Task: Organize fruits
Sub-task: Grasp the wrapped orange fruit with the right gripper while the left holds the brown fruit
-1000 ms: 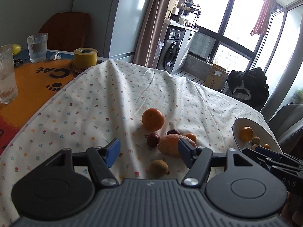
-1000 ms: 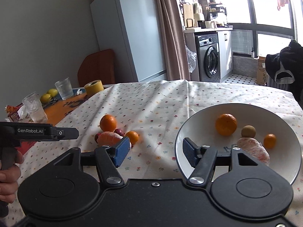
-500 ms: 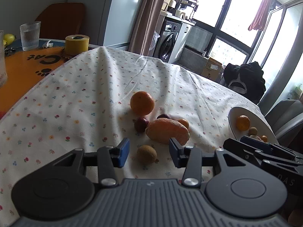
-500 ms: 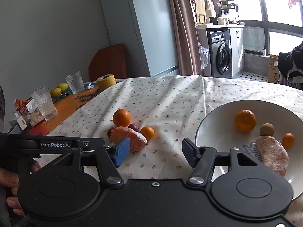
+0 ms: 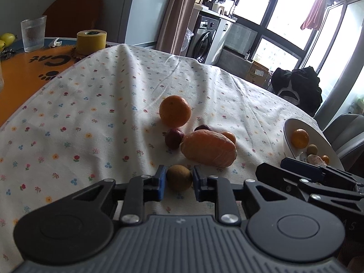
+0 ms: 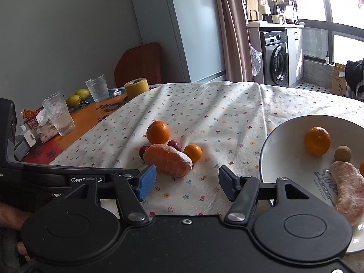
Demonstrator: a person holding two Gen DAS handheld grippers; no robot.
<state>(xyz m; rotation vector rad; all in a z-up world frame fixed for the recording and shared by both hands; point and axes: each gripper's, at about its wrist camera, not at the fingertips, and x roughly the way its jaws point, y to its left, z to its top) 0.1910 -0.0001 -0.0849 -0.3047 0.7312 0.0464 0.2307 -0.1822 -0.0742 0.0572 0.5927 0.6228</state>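
A small brown round fruit [image 5: 179, 177] lies on the flowered tablecloth [image 5: 91, 113] between the blue pads of my left gripper [image 5: 178, 180], which touch both its sides. Just beyond lie a peeled orange piece [image 5: 208, 147], a dark red fruit [image 5: 174, 137], a whole orange [image 5: 175, 111] and a small orange fruit [image 5: 229, 136]. My right gripper [image 6: 185, 183] is open over bare cloth, left of the white bowl [image 6: 284, 136]. The bowl holds an orange [image 6: 317, 140], a brown ball [image 6: 342, 153] and a peeled piece [image 6: 350, 193].
On the orange mat at the far left stand two glasses [image 6: 58, 116], a yellow tape roll [image 6: 136, 86], lemons [image 6: 77, 96] and a tissue pack [image 6: 46, 129]. A brown chair back [image 5: 72, 16] rises behind the table. A hand holds the left gripper's handle [image 6: 9, 216].
My left gripper came down and forward over the brown fruit and its fingers narrowed onto it. My right gripper swung left, away from the bowl, and stayed open.
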